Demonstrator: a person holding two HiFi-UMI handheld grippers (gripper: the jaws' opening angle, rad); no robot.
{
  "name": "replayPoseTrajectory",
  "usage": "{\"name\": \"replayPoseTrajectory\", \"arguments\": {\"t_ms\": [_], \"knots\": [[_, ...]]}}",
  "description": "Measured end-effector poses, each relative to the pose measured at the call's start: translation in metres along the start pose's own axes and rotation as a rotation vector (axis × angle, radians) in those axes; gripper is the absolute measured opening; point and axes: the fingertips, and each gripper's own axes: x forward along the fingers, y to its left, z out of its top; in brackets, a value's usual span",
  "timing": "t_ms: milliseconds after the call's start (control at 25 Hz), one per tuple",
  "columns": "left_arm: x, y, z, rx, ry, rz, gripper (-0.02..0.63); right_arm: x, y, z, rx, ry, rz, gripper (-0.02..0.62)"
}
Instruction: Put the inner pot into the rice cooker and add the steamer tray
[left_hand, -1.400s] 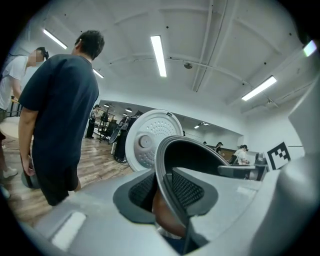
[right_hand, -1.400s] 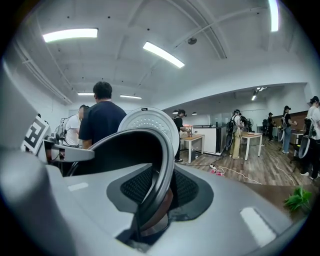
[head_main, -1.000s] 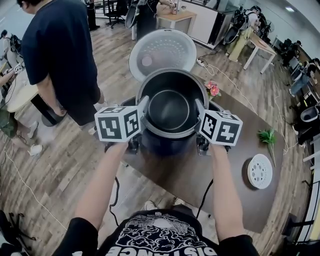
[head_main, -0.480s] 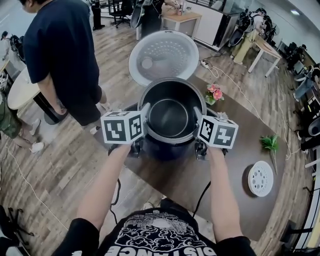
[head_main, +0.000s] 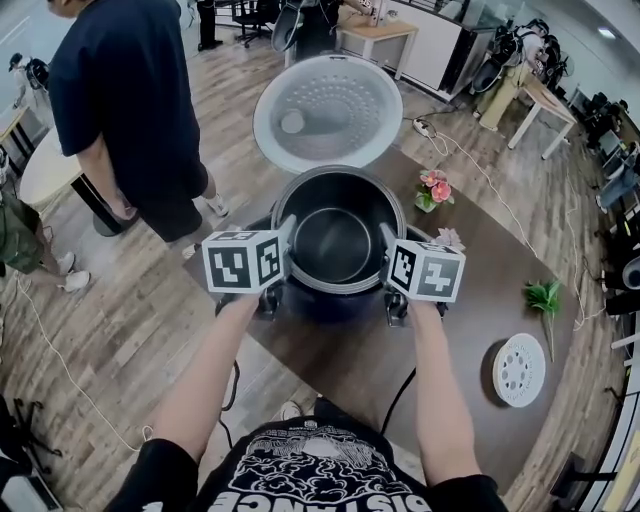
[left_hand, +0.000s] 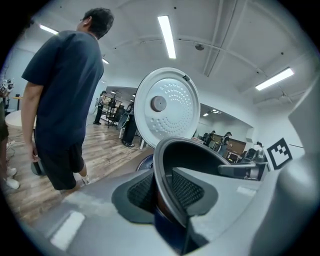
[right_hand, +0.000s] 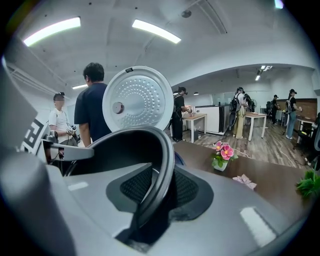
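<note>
Both grippers carry the dark metal inner pot (head_main: 335, 235) by its rim, over the dark blue rice cooker body (head_main: 330, 303); I cannot tell if it is seated. The cooker's white lid (head_main: 320, 112) stands open behind. My left gripper (head_main: 286, 250) is shut on the pot's left rim (left_hand: 165, 165), which runs between its pads (left_hand: 142, 192). My right gripper (head_main: 385, 252) grips the right rim (right_hand: 161, 150); its jaws have just been opening slightly, with the rim still between the pads (right_hand: 187, 187). The white steamer tray (head_main: 520, 370) lies on the table at the right.
The cooker stands on a brown table (head_main: 400, 345). Pink flowers (head_main: 432, 188) and a paper flower (head_main: 447, 238) sit just right of the cooker, a green sprig (head_main: 543, 297) farther right. A person in dark clothes (head_main: 120, 110) stands at the table's far left.
Both grippers and the pot have sunk lower toward the cooker body. The grip on both sides of the rim looks the same.
</note>
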Motion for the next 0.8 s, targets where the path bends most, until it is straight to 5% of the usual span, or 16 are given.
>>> {"name": "replayPoseTrajectory", "arguments": {"t_ms": [800], "knots": [[0.0058, 0.0013, -0.0064, 0.099, 0.034, 0.052, 0.129, 0.0085, -0.0015, -0.0064, -0.092, 0.044, -0.028, 0.133]]}}
